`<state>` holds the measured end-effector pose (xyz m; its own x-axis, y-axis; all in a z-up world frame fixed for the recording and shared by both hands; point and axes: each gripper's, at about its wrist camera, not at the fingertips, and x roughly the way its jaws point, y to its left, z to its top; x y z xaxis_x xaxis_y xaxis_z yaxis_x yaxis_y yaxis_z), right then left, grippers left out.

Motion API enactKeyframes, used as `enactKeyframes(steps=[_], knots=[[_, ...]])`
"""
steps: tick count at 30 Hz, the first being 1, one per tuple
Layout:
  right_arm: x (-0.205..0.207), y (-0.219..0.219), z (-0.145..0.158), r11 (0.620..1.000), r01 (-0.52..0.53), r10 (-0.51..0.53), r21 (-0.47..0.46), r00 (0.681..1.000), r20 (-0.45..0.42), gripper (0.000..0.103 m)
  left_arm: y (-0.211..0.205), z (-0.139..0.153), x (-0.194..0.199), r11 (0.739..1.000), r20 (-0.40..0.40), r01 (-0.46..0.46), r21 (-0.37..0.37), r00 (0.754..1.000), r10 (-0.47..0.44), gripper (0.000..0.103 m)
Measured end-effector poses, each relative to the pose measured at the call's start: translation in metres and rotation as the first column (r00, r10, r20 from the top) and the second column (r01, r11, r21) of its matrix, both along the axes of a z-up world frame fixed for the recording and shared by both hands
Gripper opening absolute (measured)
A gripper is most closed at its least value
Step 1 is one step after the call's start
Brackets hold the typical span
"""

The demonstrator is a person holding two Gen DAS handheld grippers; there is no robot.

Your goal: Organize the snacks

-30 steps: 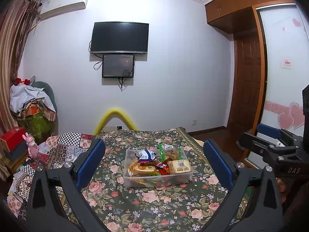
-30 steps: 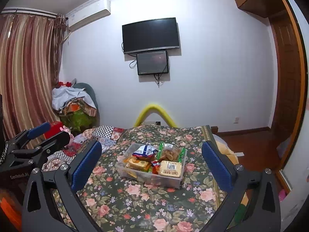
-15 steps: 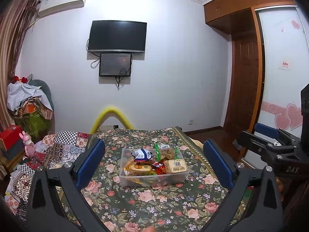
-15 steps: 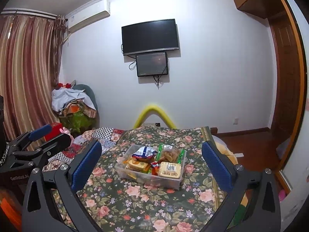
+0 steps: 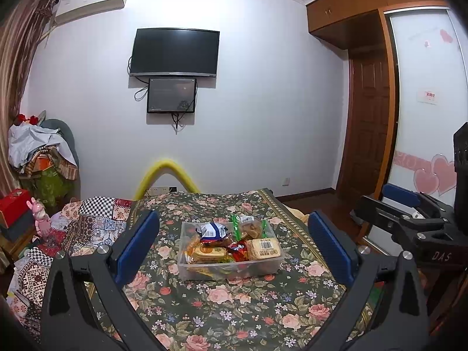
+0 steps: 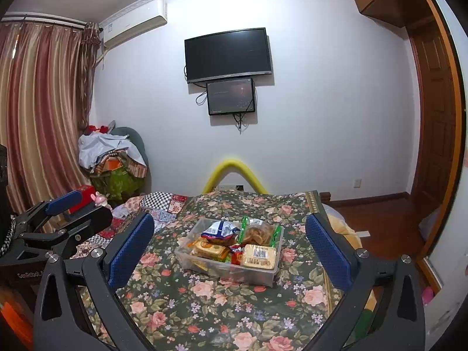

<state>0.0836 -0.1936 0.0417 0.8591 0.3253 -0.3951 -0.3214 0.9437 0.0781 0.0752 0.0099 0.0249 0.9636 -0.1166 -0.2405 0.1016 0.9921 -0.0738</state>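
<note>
A clear plastic box (image 5: 187, 272) full of wrapped snacks stands on a floral cloth (image 5: 222, 301); it also shows in the right wrist view (image 6: 204, 266). Inside lie a blue-white bag (image 5: 211, 230), a green-edged bag of biscuits (image 5: 248, 228) and yellow biscuit packs (image 5: 264, 248). My left gripper (image 5: 232, 245) is open and empty, held back from the box. My right gripper (image 6: 229, 247) is open and empty, also short of the box. Each gripper shows in the other's view, the right one (image 5: 409, 219) at right, the left one (image 6: 58, 222) at left.
A patchwork quilt (image 5: 87, 222) lies left of the cloth. A yellow foam arch (image 5: 166, 172) stands behind the table. A pile of clothes (image 6: 114, 158) and a red box (image 5: 13, 207) sit at left. A wooden door (image 5: 368, 134) is at right.
Both views have shifted slightly; the box sits a little lower and nearer in the left wrist view. Both grippers stay open and empty.
</note>
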Motion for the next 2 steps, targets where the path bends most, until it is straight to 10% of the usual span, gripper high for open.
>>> enactKeyframes(steps=[2], knots=[[0.0008,0.0006,-0.0004,1.0,-0.001,0.001,-0.003,1.0,-0.001,0.103,0.0004,-0.0005,0.0004,1.0,-0.002,-0.001,0.0,1.0,0.001,0.103]])
